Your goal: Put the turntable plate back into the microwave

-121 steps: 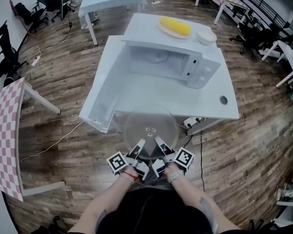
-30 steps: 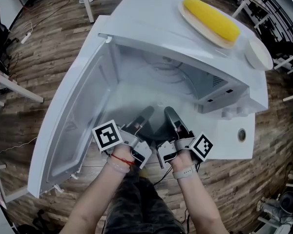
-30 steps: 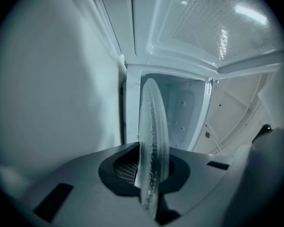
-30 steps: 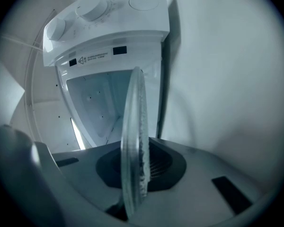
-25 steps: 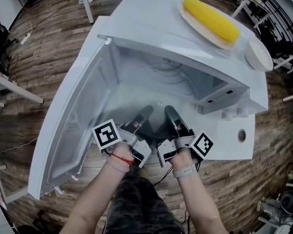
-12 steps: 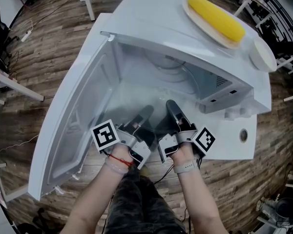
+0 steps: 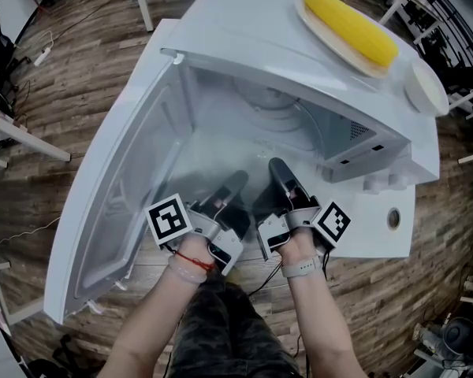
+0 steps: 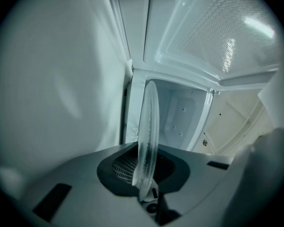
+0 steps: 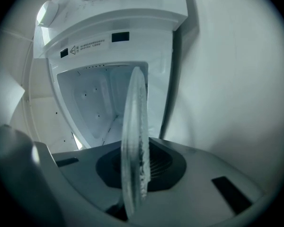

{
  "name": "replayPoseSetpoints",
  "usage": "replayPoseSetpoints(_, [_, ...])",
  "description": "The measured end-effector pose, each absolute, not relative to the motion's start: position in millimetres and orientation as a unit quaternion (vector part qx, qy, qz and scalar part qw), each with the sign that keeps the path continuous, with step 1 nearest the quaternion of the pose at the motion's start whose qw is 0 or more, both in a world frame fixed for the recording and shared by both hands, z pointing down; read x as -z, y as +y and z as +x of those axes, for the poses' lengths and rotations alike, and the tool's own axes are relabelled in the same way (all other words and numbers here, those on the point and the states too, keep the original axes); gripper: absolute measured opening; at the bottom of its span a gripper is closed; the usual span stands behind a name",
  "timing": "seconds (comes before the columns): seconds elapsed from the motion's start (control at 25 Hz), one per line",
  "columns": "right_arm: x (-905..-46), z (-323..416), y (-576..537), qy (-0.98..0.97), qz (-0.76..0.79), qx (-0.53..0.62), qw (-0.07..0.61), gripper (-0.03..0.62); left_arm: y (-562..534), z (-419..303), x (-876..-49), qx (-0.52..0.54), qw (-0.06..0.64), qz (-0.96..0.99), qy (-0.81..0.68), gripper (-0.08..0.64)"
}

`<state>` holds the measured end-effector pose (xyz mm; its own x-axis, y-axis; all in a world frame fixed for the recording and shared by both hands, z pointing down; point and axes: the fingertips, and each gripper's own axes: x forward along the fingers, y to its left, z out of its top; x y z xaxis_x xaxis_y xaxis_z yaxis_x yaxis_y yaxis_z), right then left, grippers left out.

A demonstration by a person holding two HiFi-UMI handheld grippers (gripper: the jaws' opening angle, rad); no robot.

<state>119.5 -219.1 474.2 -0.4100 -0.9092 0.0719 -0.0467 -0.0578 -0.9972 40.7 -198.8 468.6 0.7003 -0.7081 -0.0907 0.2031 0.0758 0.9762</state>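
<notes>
The clear glass turntable plate [image 7: 214,157] lies flat, reaching into the open cavity of the white microwave [image 7: 244,38]. My left gripper [image 7: 236,181] and right gripper [image 7: 277,168] sit side by side at the cavity mouth, each shut on the plate's near rim. In the left gripper view the plate [image 8: 148,126] shows edge-on, clamped in the left gripper [image 8: 144,174], with the cavity walls beyond. The right gripper view shows the same edge-on plate [image 9: 134,141] held in the right gripper [image 9: 137,169]. Whether the plate touches the cavity floor is hidden.
The microwave door [image 7: 114,195] hangs wide open to the left, beside my left hand. A corn cob on a plate [image 7: 351,20] and a white bowl [image 7: 427,87] rest on top of the microwave. The white table [image 7: 378,235] has a cable hole [image 7: 393,218] at the right.
The plate has gone from over the floor before the table into the microwave cavity. Over the last second both grippers edged slightly further in with it.
</notes>
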Motion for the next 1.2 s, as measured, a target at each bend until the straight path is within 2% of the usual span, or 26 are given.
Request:
replayPoseSetpoints(0.68, [-475.4, 126.1, -243.4, 0.585, -0.4, 0.603, 0.366, 0.041, -196.6, 43.1, -470.3, 0.313, 0.687, 0.614, -0.23, 0.031])
replayPoseSetpoints(0.88, [-468.0, 126.6, -236.4, 0.591, -0.371, 0.606, 0.382, 0.075, -196.7, 42.9, -468.7, 0.316, 0.684, 0.617, -0.228, 0.031])
replayPoseSetpoints(1.2, [-475.9, 137.6, -189.9, 0.602, -0.385, 0.616, 0.332, 0.075, -196.2, 42.5, -467.6, 0.317, 0.682, 0.619, -0.229, 0.031])
